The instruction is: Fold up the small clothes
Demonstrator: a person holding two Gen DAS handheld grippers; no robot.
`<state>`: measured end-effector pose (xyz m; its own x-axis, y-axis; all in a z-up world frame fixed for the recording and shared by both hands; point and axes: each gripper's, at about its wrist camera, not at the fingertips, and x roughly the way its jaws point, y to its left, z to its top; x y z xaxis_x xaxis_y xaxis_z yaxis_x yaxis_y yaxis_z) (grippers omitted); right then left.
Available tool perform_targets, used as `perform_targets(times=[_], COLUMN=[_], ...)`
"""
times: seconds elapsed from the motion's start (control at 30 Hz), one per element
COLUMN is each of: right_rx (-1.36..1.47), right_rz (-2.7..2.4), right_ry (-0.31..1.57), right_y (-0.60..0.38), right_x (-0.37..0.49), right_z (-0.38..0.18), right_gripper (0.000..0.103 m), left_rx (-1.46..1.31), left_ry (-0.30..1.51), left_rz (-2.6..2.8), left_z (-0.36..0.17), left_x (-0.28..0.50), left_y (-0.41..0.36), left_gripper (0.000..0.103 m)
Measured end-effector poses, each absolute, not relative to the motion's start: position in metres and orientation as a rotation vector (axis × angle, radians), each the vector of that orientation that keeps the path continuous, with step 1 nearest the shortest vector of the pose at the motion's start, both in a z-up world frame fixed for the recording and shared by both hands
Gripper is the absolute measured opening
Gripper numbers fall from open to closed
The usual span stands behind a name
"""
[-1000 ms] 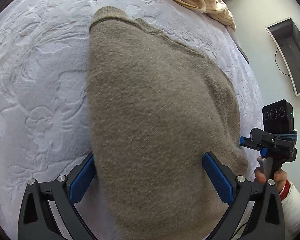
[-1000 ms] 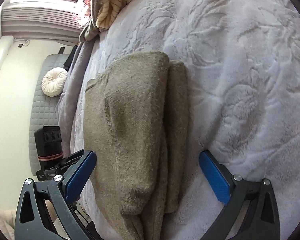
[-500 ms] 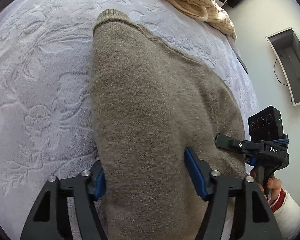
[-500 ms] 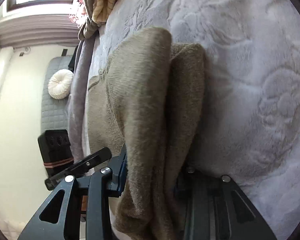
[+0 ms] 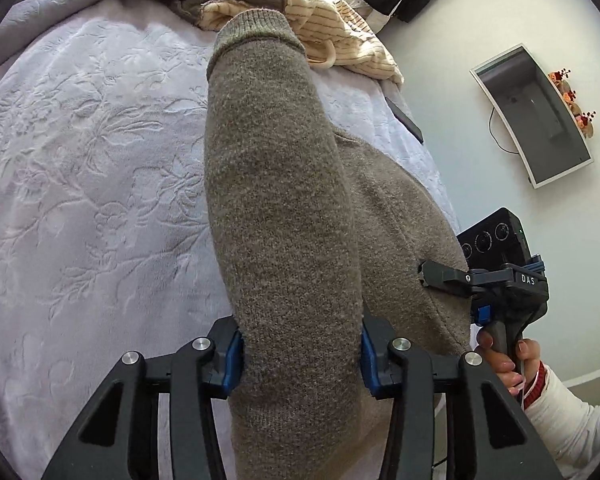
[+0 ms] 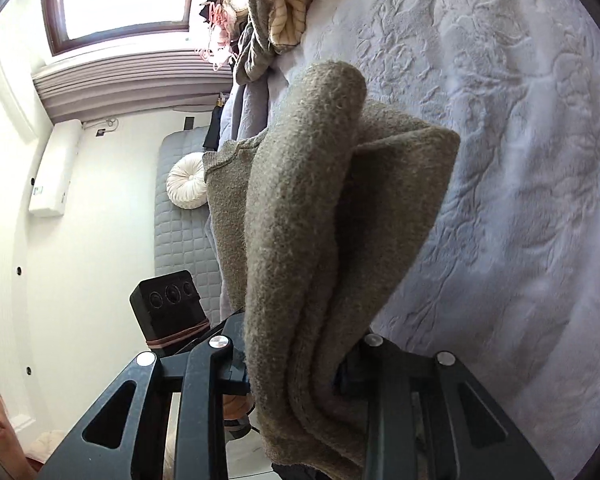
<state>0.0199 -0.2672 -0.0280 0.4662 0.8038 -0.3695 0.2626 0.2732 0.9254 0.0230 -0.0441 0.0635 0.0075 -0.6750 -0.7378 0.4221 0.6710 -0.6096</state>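
While both tools grip it, the grey-brown knit sweater (image 5: 284,216) hangs in a thick fold above the embossed lilac bedspread (image 5: 92,184), near the bed's right edge. Left gripper (image 5: 300,354) has its blue pads pressed into one bunched end; right gripper (image 6: 296,364) is clamped on the layered opposite end. A striped cream garment (image 5: 340,36) lies heaped toward the bed's far edge

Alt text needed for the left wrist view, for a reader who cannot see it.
The left gripper is clamped on a bunched olive-grey knit sweater above a pale embossed bedspread. At right, the right gripper grips the same sweater; striped cream clothing lies beyond.
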Motion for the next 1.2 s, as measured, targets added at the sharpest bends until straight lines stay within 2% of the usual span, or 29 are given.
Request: perform_targets(times=[0.23, 0.47, 0.57, 0.6, 0.63, 0.67, 0.77, 0.8, 0.83, 1.0, 1.2], right_rx=[1.286, 1.284, 1.106, 1.04, 0.974, 0.899, 0.684, 0.653, 0.65, 0.766, 0.915], right_rz=[0.495, 0.478, 0.319, 0.255, 0.203, 0.163, 0.055, 0.039, 0.048, 0.13, 0.173], right_ry=[1.134, 1.239, 1.371, 1.403, 1.419, 1.417, 1.394, 1.382, 1.366, 1.351, 1.362], right_y=[-0.229, -0.186, -0.179, -0.18, -0.181, -0.182, -0.182, -0.181, -0.18, -0.167, -0.142], right_x=[-0.025, -0.051, -0.052, -0.052, -0.052, -0.053, -0.055, -0.058, -0.06, -0.098, -0.113], right_z=[-0.013, -0.06, -0.076, -0.076, -0.072, -0.063, -0.031, -0.02, -0.011, 0.006, -0.015], right_gripper=[0.032, 0.032, 0.046, 0.06, 0.067, 0.067, 0.065, 0.054, 0.049, 0.049, 0.048], left_rx=[-0.266, -0.217, -0.171, -0.184, -0.186, -0.167, -0.099, -0.092, -0.082, -0.072, -0.004], left_ry=[1.367, 1.458, 1.44, 1.429, 1.42, 1.406, 1.368, 1.364, 1.356, 1.342, 1.34], left_rz=[-0.826, -0.672, -0.539, -0.532, -0.525, -0.505, -0.457, -0.448, -0.439, -0.423, -0.46], left_z=[0.066, 0.019, 0.006, 0.007, 0.01, 0.015, 0.024, 0.027, 0.03, 0.039, 0.036], left_x=[-0.027, -0.069, -0.083, -0.083, -0.085, -0.086, -0.091, -0.094, -0.094, -0.1, -0.11], left_y=[-0.003, 0.03, 0.048, 0.052, 0.054, 0.057, 0.078, 0.086, 0.087, 0.095, 0.072], left_gripper=[0.047, 0.047, 0.05, 0.05, 0.052, 0.06, 0.063, 0.063, 0.063, 0.063, 0.063])
